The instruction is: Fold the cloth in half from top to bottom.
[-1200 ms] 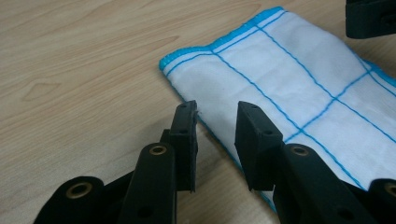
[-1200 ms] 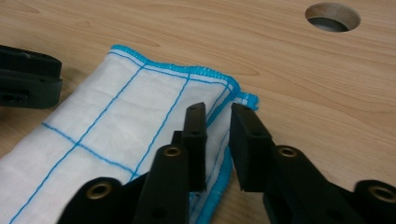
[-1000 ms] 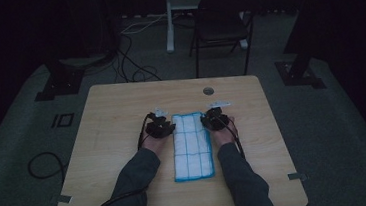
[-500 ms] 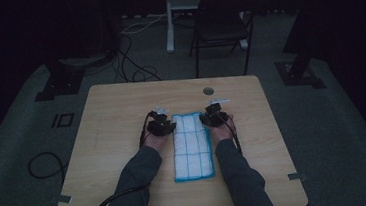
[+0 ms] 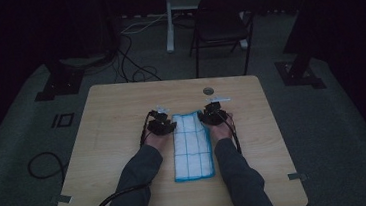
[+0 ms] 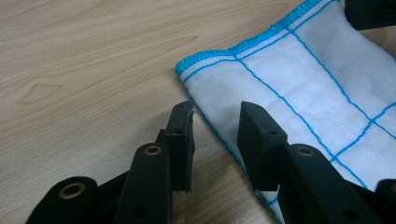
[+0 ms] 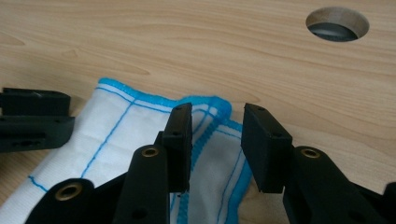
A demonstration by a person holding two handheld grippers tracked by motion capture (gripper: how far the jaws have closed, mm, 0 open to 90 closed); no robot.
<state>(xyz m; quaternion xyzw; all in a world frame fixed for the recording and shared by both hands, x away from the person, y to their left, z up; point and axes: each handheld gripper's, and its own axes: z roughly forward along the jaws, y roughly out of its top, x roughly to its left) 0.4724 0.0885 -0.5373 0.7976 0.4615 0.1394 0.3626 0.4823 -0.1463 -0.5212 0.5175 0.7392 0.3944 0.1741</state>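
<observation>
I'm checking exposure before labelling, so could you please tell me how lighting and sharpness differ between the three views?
High view: dim and underexposed, the room nearly black, the cloth brightest. Left gripper view: bright and even, the cloth's blue stitching crisp, the table grain clear. Right gripper view: equally bright, the table hole sharp, near jaws slightly soft.

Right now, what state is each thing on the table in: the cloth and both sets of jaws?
Cloth: folded into a long strip, flat on the table, not lifted.
Left gripper: jaws open, astride the cloth's edge, pads not pressing.
Right gripper: jaws have just been opening, astride the cloth's corner, not pressing.
</observation>
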